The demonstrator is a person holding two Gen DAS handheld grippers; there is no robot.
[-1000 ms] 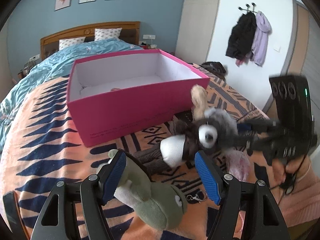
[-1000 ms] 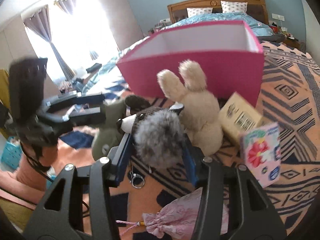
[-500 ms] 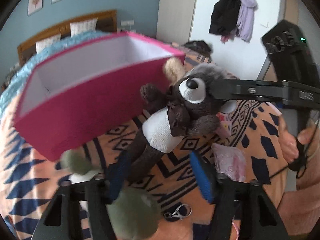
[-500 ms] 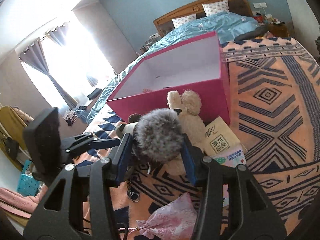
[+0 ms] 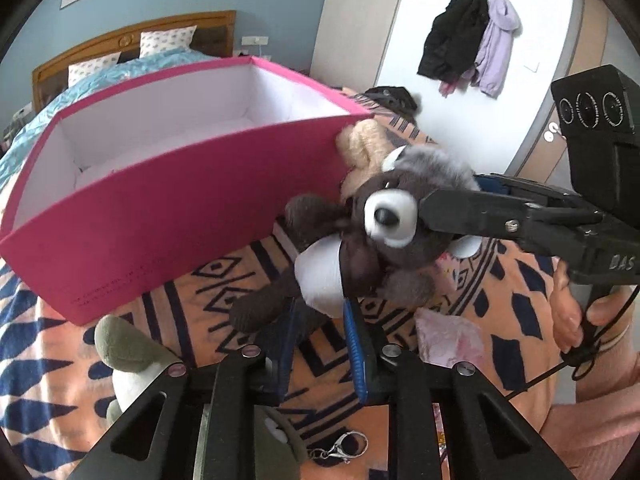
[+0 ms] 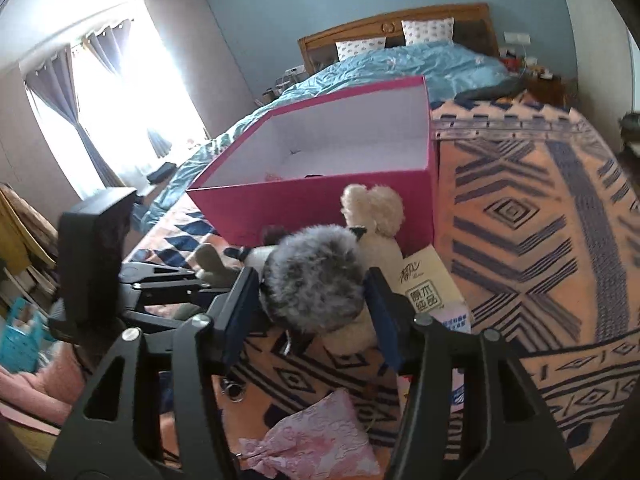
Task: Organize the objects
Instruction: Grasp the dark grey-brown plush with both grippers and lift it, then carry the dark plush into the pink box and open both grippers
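A grey-brown raccoon plush [image 5: 384, 224] hangs just above the patterned blanket, in front of the open pink box [image 5: 160, 216]. My left gripper [image 5: 320, 344] is shut on the plush's lower body, with the blue pads close together around a dark leg. My right gripper [image 6: 314, 312] straddles the plush's furry grey head [image 6: 316, 280]; its jaws are opening, and the pads still touch the fur. In the left wrist view the right gripper [image 5: 448, 194] reaches in from the right over the plush's face. The pink box [image 6: 320, 204] is nearly empty inside.
A cream bunny plush [image 6: 376, 216] leans on the box's near wall. A green plush [image 5: 128, 352] lies at lower left, a pink pouch [image 6: 316, 432] and a metal key clasp [image 5: 340, 446] nearer me. A tissue pack [image 6: 424, 288] lies right of the bunny. A hand [image 5: 572, 320] holds the right gripper.
My left gripper left the green plush, moved over to the raccoon plush and closed on its lower body. The right gripper lifted the plush slightly and its jaws widened a little.
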